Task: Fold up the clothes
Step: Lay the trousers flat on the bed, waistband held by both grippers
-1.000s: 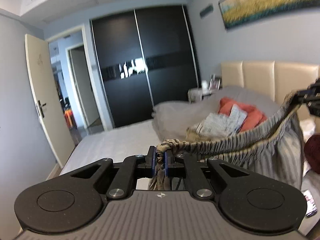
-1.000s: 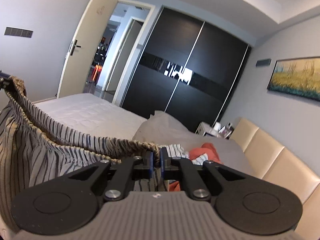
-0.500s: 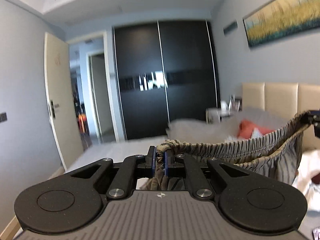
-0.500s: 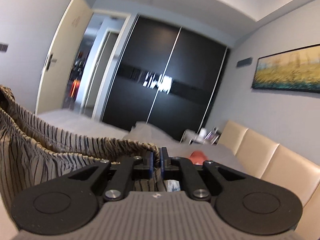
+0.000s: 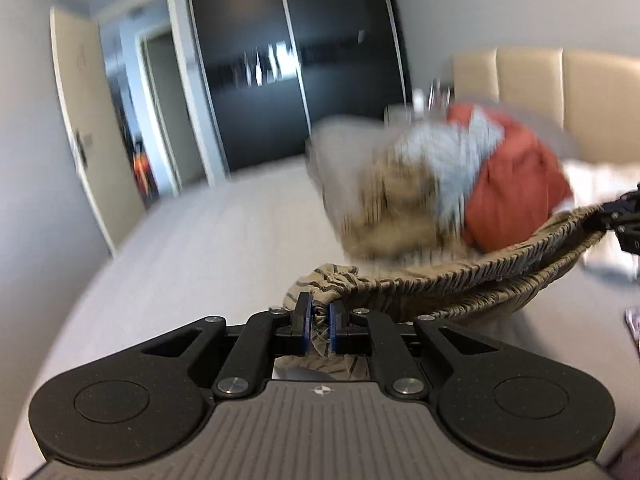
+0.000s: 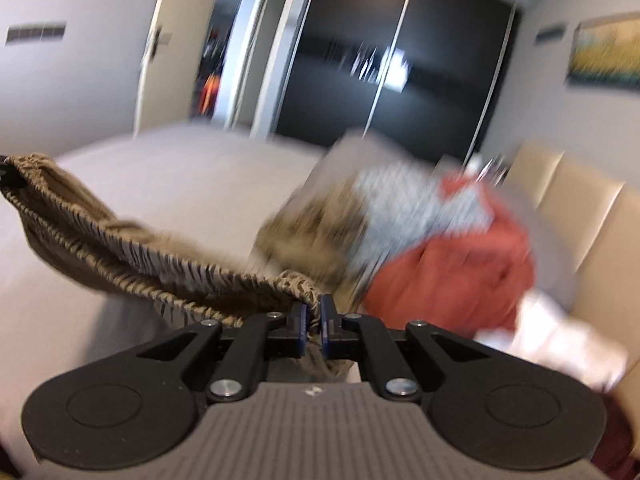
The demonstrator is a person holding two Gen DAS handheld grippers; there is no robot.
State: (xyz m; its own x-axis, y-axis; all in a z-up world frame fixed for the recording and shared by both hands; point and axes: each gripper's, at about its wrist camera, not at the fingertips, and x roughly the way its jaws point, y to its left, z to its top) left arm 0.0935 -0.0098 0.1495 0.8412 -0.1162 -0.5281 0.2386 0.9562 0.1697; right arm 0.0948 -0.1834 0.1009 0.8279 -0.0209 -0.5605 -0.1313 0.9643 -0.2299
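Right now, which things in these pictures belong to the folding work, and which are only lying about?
In the job:
- striped garment, stretched between both grippers
- left gripper, jaws shut on its waistband
- right gripper, jaws shut on the other end
- bed, bare part below

Lying about:
- pile of clothes, blurred
- red garment
- wardrobe
- door

home bedroom, grey-sheeted bed [image 5: 224, 240] at centre, padded beige headboard [image 5: 560, 92] at 2 o'clock, black sliding wardrobe [image 5: 296, 68] at 12, open door [image 5: 80, 120] at 10, framed painting [image 6: 604, 56] on wall
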